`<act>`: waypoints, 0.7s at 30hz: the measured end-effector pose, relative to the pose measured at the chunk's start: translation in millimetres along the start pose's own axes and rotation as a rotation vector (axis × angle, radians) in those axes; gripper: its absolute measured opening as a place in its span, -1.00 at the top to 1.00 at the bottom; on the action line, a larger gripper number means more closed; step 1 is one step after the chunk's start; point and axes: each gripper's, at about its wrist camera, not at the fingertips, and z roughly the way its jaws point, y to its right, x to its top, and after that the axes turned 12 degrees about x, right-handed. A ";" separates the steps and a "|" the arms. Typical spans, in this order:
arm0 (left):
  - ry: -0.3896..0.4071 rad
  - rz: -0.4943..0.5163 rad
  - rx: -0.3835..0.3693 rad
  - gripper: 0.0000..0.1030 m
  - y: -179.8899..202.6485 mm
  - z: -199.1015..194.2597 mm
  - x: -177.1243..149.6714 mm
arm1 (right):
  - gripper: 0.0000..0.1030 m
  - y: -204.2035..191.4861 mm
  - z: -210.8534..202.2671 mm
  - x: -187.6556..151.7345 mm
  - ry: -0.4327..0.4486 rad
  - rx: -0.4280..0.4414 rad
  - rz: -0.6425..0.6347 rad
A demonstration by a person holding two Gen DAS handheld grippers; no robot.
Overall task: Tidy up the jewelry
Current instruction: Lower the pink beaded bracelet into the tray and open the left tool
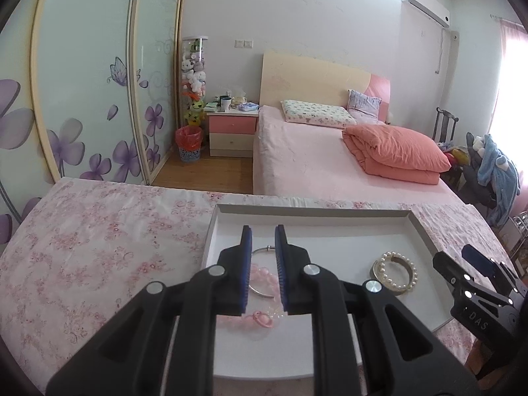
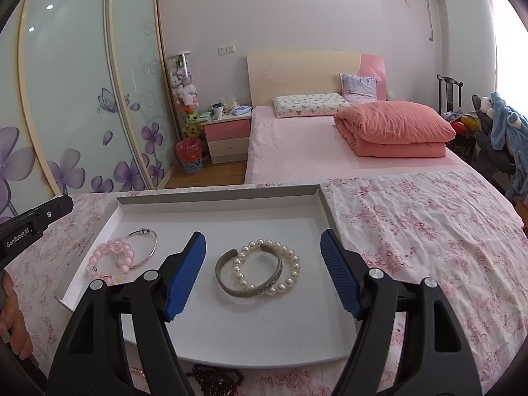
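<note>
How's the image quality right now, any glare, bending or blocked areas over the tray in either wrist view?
Left wrist view: the window at far right is blown out, and the left hand-held gripper hides part of the pink bracelet. Right wrist view: the tray is evenly lit and sharp, its edges bowed by the fisheye, and dark corners frame both.

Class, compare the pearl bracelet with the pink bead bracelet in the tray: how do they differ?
The pearl bracelet has small white beads; the pink bead bracelet has larger pink ones. The pearl bracelet overlaps a broad open cuff mid-tray; the pink one overlaps a thin silver bangle at the left. Both lie flat in the white tray.
</note>
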 end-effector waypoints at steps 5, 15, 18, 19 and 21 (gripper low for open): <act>0.018 -0.002 0.009 0.68 -7.0 -16.4 2.3 | -0.40 -2.5 -15.1 -0.2 0.013 -0.012 -0.017; 0.045 -0.005 0.038 0.42 -28.7 -57.9 -17.2 | -0.38 -5.9 -47.7 -16.6 0.006 0.001 -0.033; 0.037 0.004 0.036 0.31 -35.2 -69.4 -33.3 | -0.32 -4.2 -53.9 -34.0 -0.040 0.010 -0.039; 0.030 0.009 0.033 0.26 -36.1 -72.5 -39.0 | -0.28 -3.5 -54.5 -38.4 -0.058 0.013 -0.042; 0.011 0.023 0.024 0.14 -40.9 -78.8 -52.6 | -0.21 -1.6 -55.1 -51.3 -0.112 0.019 -0.052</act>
